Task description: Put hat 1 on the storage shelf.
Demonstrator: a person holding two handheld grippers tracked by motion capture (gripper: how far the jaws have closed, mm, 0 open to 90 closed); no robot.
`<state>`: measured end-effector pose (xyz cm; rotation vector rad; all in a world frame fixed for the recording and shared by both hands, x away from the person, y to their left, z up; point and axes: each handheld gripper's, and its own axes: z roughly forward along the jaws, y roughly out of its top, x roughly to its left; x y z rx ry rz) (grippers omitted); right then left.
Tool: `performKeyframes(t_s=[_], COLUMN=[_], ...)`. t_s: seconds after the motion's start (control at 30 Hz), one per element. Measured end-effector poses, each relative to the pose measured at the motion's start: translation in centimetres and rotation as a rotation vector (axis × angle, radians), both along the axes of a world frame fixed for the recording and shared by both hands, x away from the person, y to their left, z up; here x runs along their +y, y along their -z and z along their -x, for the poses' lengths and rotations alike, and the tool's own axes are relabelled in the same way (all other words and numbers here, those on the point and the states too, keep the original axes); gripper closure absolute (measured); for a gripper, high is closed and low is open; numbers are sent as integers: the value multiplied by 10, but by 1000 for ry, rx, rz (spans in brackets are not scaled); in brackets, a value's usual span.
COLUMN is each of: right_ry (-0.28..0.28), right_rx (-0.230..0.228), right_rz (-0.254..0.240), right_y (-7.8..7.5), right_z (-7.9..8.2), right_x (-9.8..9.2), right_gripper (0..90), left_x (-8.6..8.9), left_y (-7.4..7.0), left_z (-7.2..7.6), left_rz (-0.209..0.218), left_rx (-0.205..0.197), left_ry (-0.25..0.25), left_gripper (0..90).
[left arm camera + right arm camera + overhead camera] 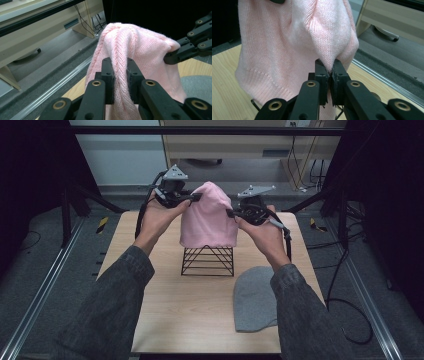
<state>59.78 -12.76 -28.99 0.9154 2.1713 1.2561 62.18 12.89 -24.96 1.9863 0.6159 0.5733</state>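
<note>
Pink beanie (208,217) sits draped over a black wire stand (207,260) in the middle of the high view, toward the far edge of the counter (165,310). Both claws have hold of it: the left claw (196,197) is clamped on a vertical ridge of knit on the hat's left side, and the right claw (231,213) is pinched tight on a small fold on its right side (in the right gripper view the jaws are nearly touching with just a nub of fabric between them).

What I'd worry about from here:

- That right-hand pinch looks thin. If the hands pull outward or up, I'd guess the knit slips out of the jaws, and then the hat hangs lopsided from the left grip alone.
- The stand looks light and open. If the hem snags on a wire while the hat is lifted, the whole frame could come up with it or tip over.
- A grey beanie (255,299) lies flat on the counter at the lower right, just beside the stand. A toppling stand or a dropped pink hat could land on it.
- Uneven pulling would probably just stretch the knit.
</note>
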Motion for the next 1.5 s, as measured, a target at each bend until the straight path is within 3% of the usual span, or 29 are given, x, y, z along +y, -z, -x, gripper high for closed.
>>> performKeyframes(t_s=[0.17, 0.47, 0.7, 0.93, 1.3, 1.5], right_ry=[-25, -53, -55, -65, -75, -83], right_rx=[-18, 5, 23, 53, 60, 63], right_rz=[-12, -11, -19, -9, -2, 5], right_y=[5, 15, 22, 30, 44, 49], right_z=[9, 20, 25, 27, 32, 36], right_x=[-1, -2, -7, -9, -11, -11], right_gripper=[857, 857, 858, 859, 859, 859], left_x=[2, 4, 4, 3, 3, 5], left_y=[5, 20, 23, 31, 41, 47], left_z=[6, 18, 29, 37, 45, 51], left_rz=[10, 19, 17, -5, -29, -21], left_rx=[-8, 11, 24, 48, 58, 71], left_ry=[10, 14, 31, 42, 57, 67], left_gripper=[788, 784, 785, 784, 782, 783])
